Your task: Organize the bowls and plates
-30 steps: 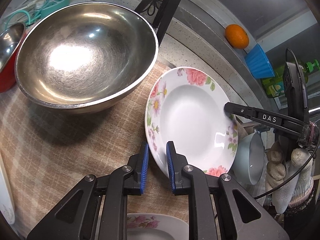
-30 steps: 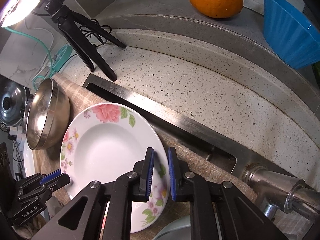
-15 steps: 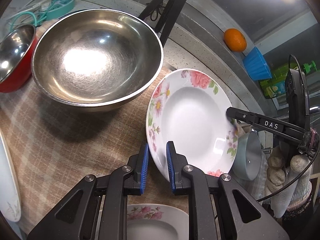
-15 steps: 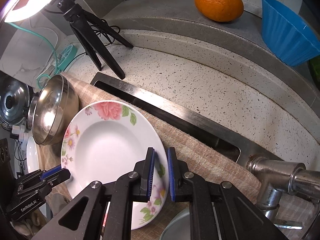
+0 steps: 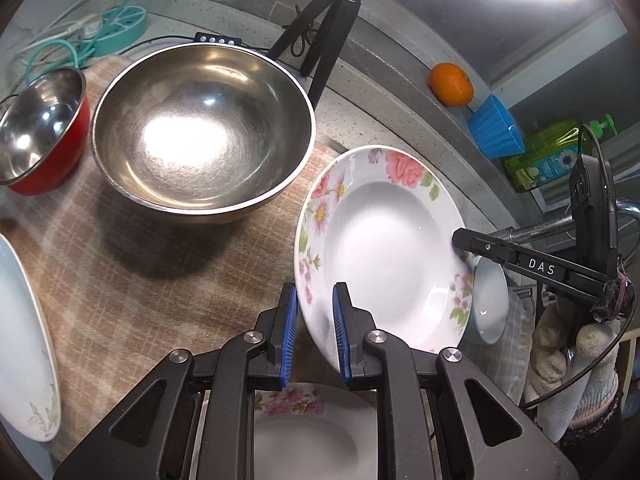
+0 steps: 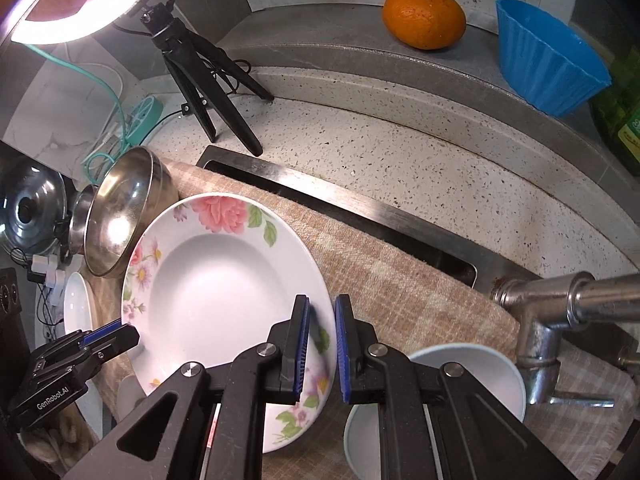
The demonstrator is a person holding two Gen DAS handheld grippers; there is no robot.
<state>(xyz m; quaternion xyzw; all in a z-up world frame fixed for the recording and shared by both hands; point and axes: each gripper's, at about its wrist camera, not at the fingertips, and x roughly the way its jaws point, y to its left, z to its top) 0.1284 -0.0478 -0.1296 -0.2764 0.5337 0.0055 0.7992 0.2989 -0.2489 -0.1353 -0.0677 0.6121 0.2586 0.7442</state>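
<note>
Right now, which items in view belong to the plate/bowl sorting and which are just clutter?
Job items:
floral plate, held at its rim by the left gripper and the right gripper
large steel bowl
red steel bowl
pale blue bowl
second floral plate

Lying about:
orange
blue fluted cup
tripod
dish soap bottle
faucet

The left claw's arms are covering half of a second floral plate; the frame edge is cutting the white plate.
</note>
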